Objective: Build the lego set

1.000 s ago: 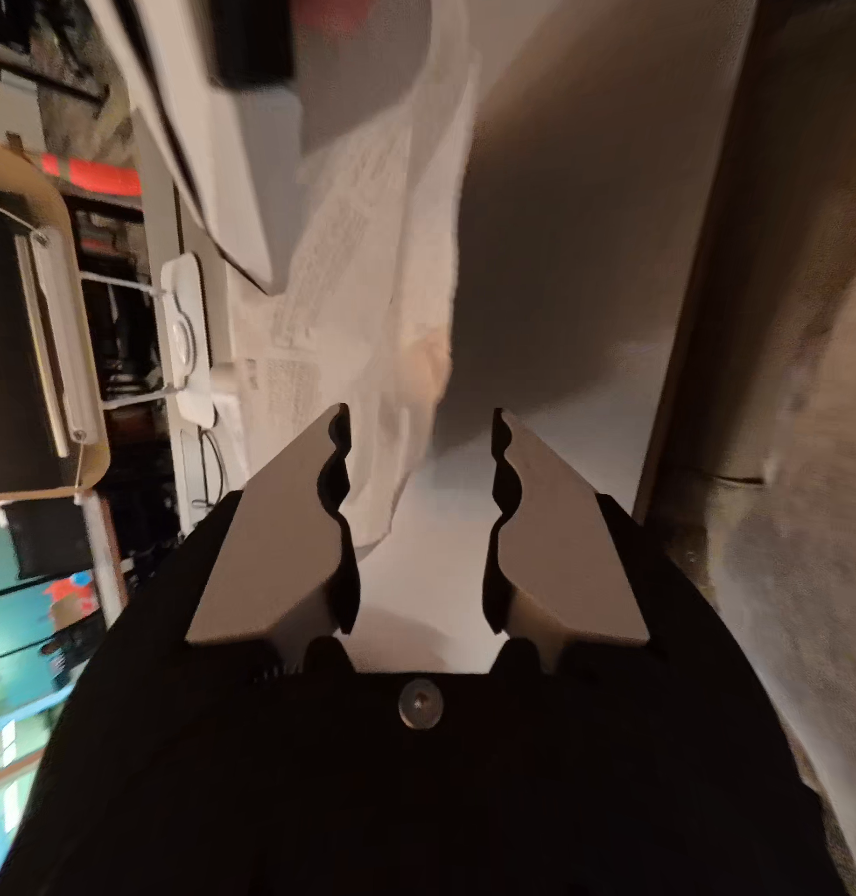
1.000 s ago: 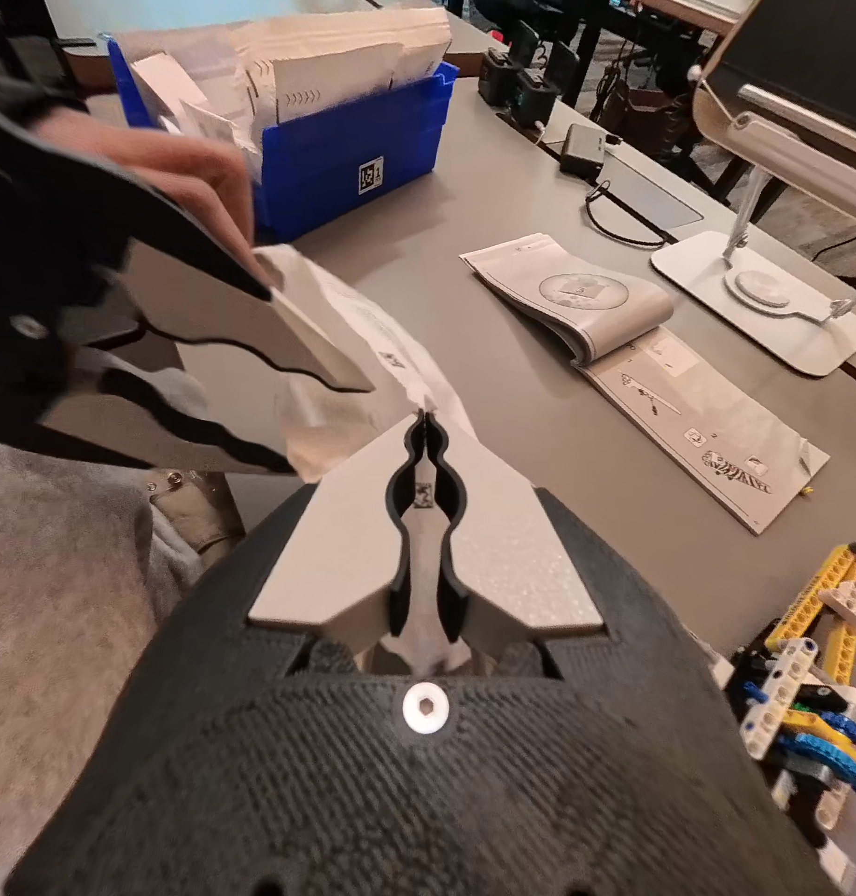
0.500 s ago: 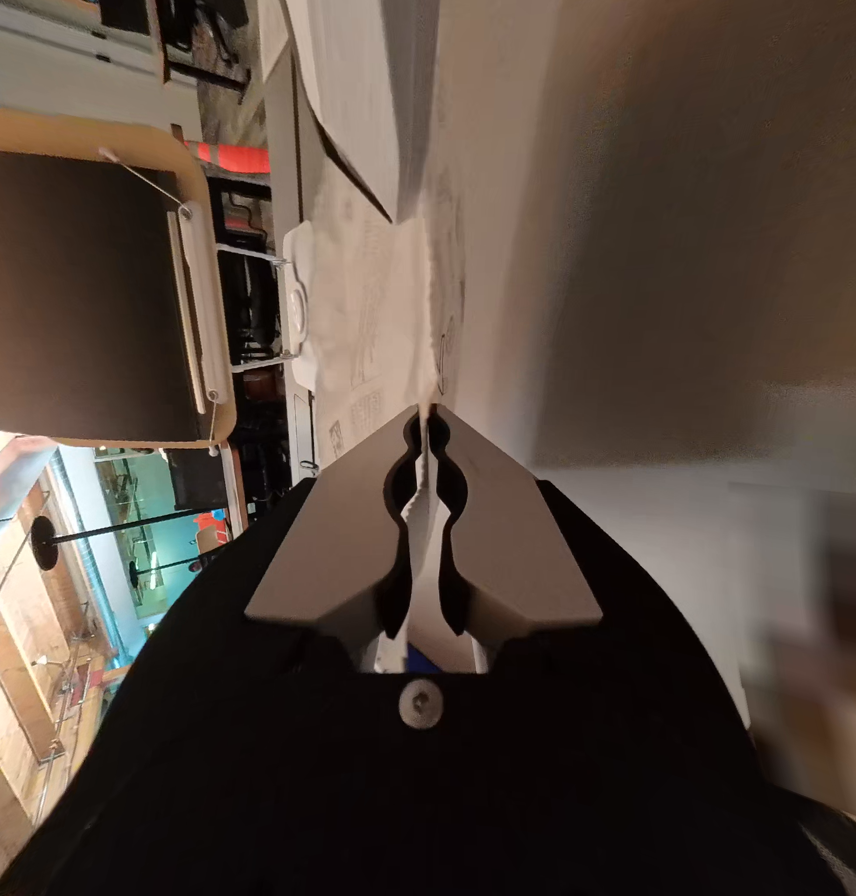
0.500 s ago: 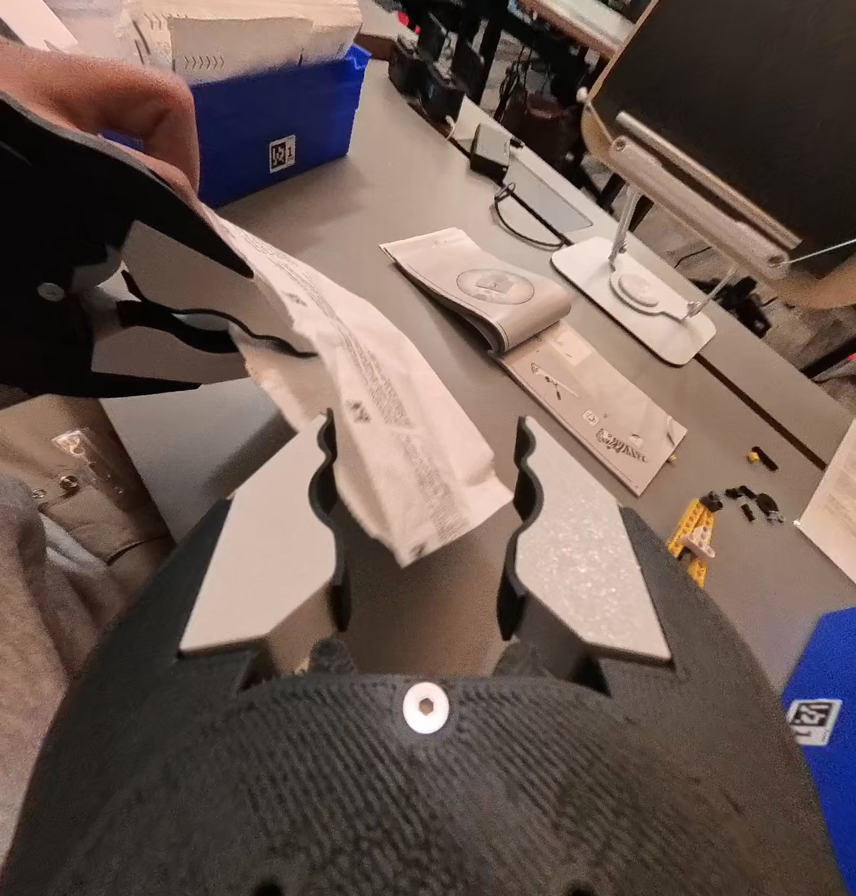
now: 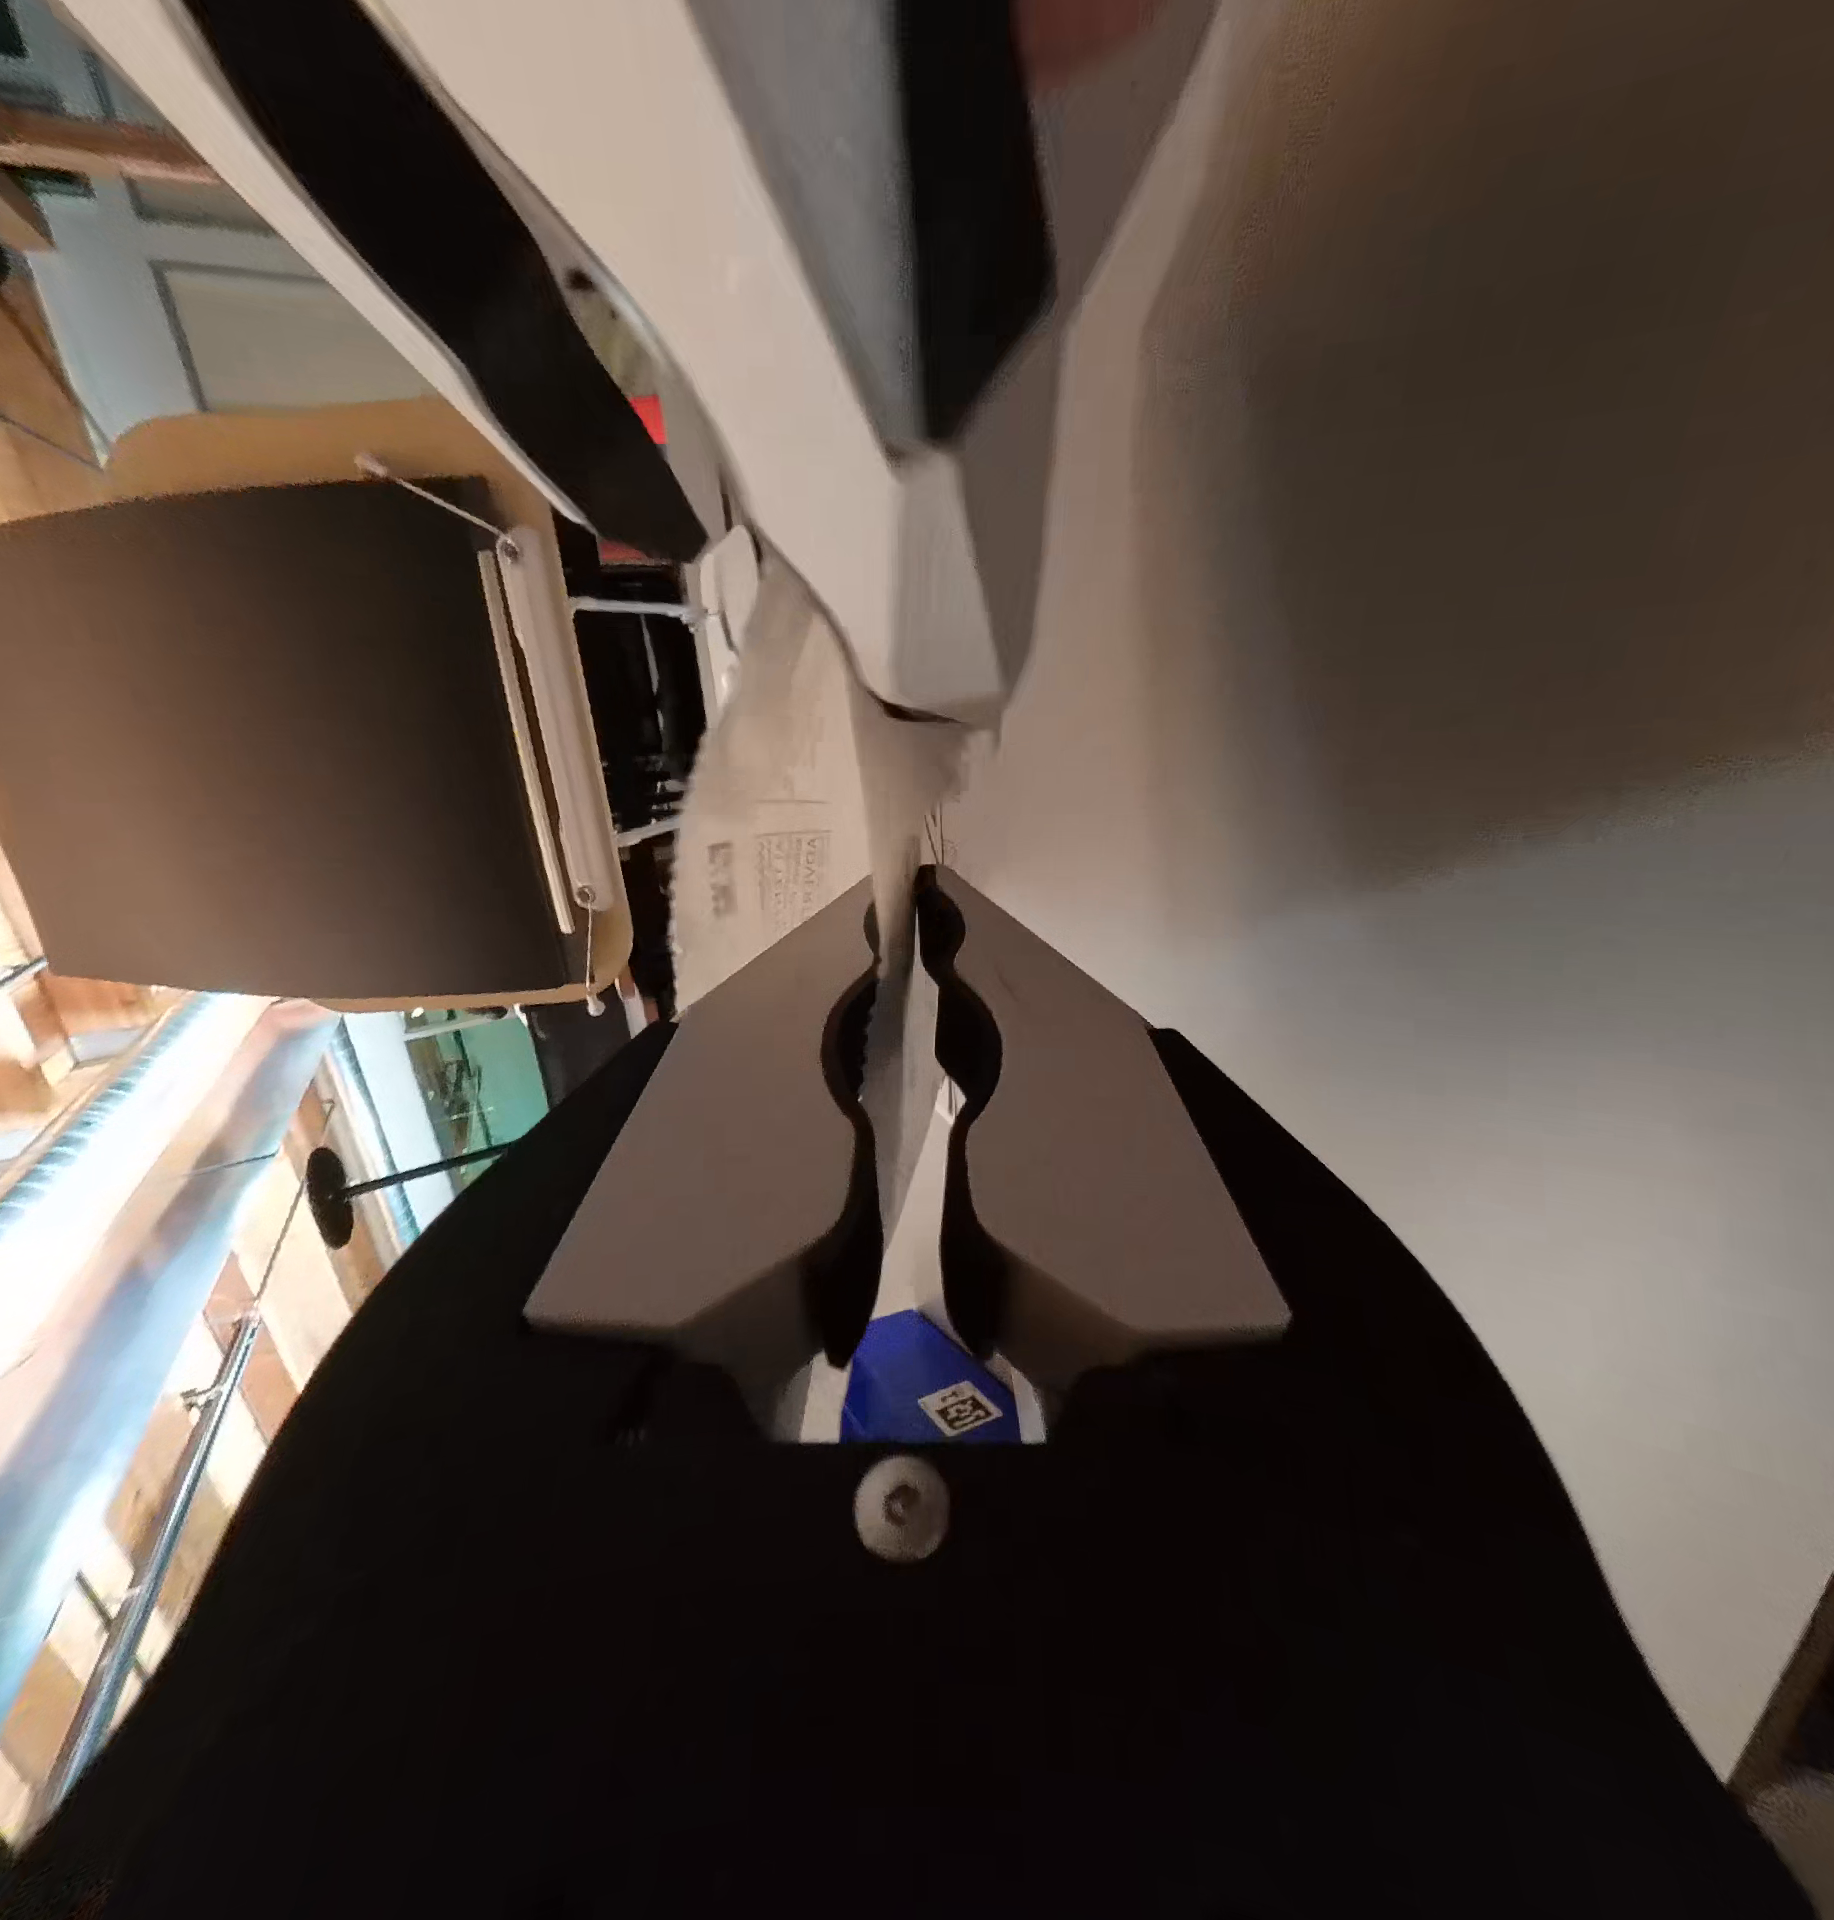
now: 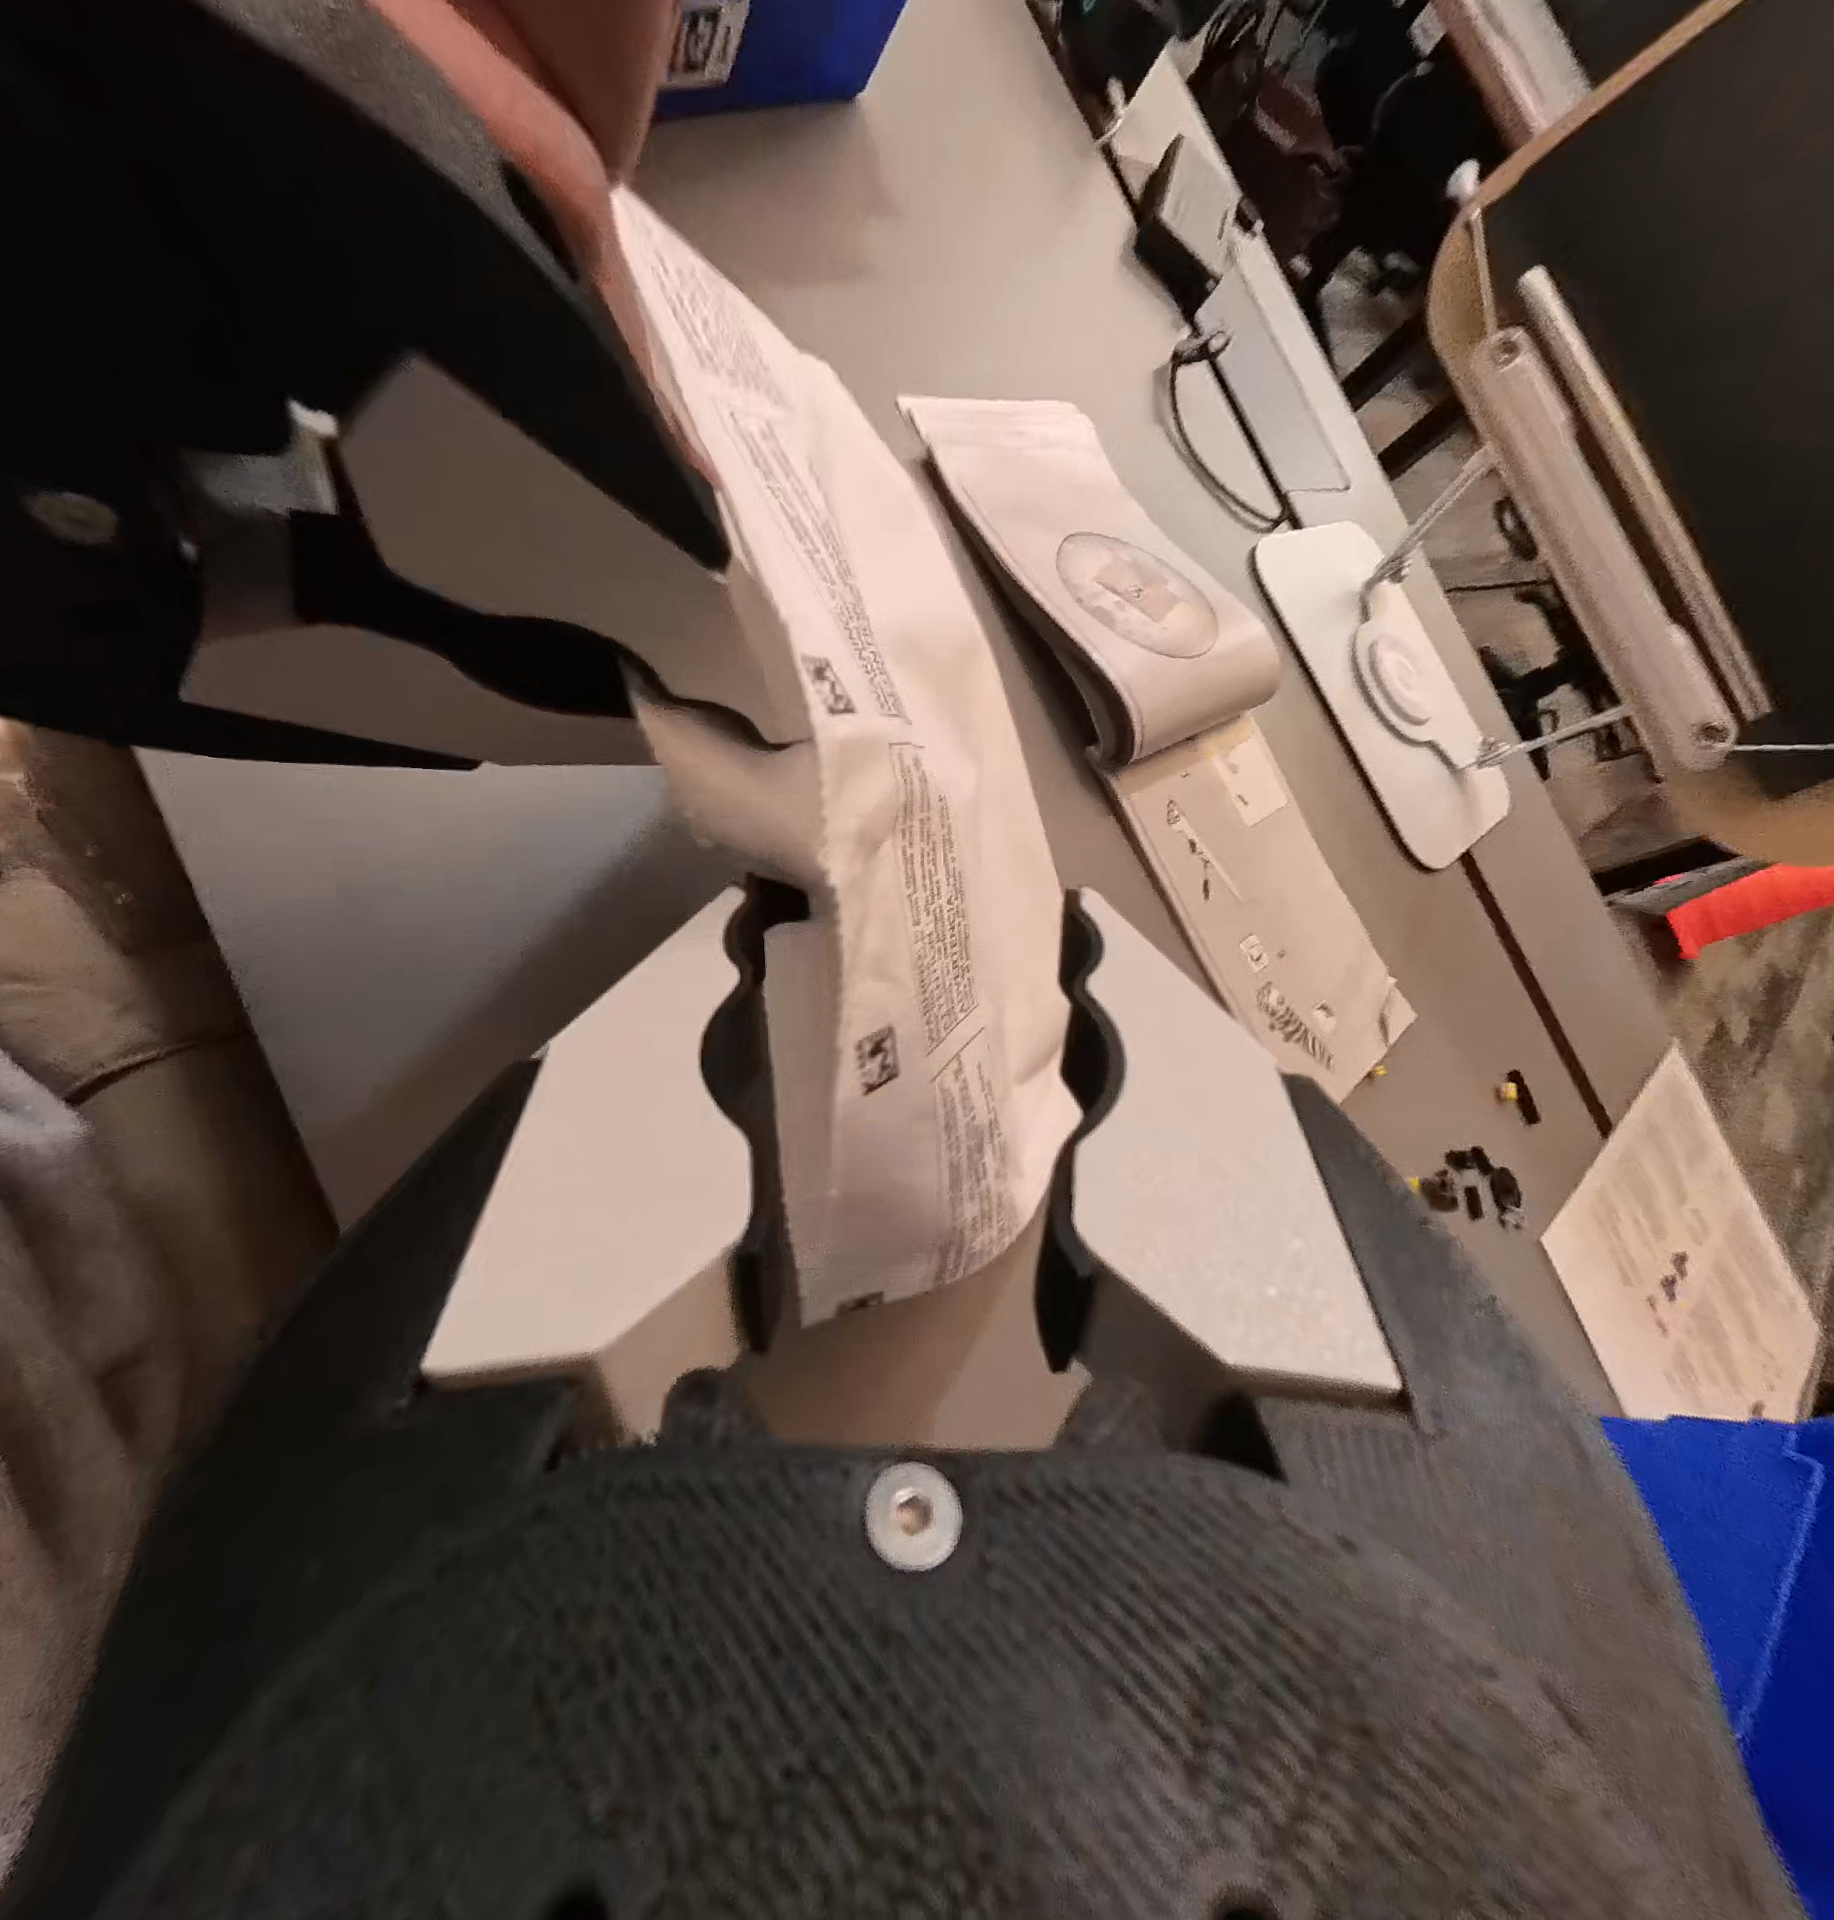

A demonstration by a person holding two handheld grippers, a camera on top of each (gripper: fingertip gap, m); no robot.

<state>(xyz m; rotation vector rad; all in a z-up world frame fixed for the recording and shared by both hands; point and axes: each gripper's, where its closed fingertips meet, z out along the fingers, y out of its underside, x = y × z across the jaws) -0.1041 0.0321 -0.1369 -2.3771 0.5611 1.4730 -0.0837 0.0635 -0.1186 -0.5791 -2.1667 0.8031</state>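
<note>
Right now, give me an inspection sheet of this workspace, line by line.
Surface: grey table, mostly bare.
Job's things: white paper bag held in the air; open instruction booklet; small loose pieces near the table's edge.
Clutter: blue bin; printed sheet; white stand base.
Grippers: left gripper shut on the bag; right gripper open, the bag between its fingers.
Cables: a black cable looped on the table.
Surroundings: dark monitor back.

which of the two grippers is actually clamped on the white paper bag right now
The left gripper: its jaws pinch the white paper bag. The right gripper is open, the bag hanging loose between its jaws.
</note>
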